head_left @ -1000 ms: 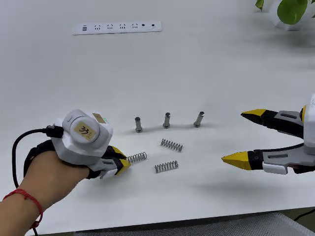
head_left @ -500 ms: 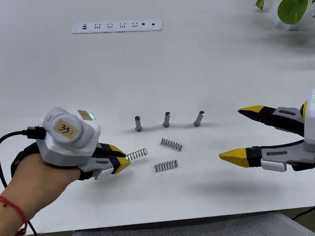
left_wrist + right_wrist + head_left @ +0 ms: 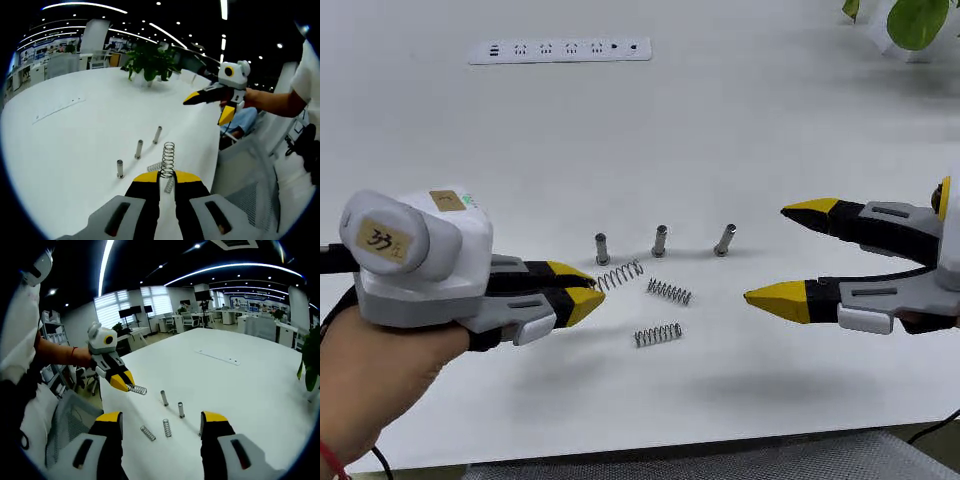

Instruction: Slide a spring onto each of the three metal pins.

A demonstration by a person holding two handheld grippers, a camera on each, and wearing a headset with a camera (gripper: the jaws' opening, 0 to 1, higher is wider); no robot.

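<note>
Three short metal pins stand upright in a row on the white table: left pin (image 3: 602,249), middle pin (image 3: 660,241), right pin (image 3: 725,240). My left gripper (image 3: 584,293) is shut on one end of a spring (image 3: 620,274), which it holds lifted in the air and which sticks out toward the left pin. In the left gripper view this spring (image 3: 168,159) rises straight from the closed yellow tips. Two more springs lie loose on the table, one (image 3: 669,292) below the middle pin and another (image 3: 658,335) nearer me. My right gripper (image 3: 790,255) hovers open at the right.
A white power strip (image 3: 560,51) lies at the far side of the table. A potted green plant (image 3: 910,22) stands at the far right corner. The table's front edge (image 3: 720,445) runs just below the grippers.
My left gripper has lifted the spring off the table and carried it up and right toward the left pin. The right gripper has drifted slightly left, still open.
</note>
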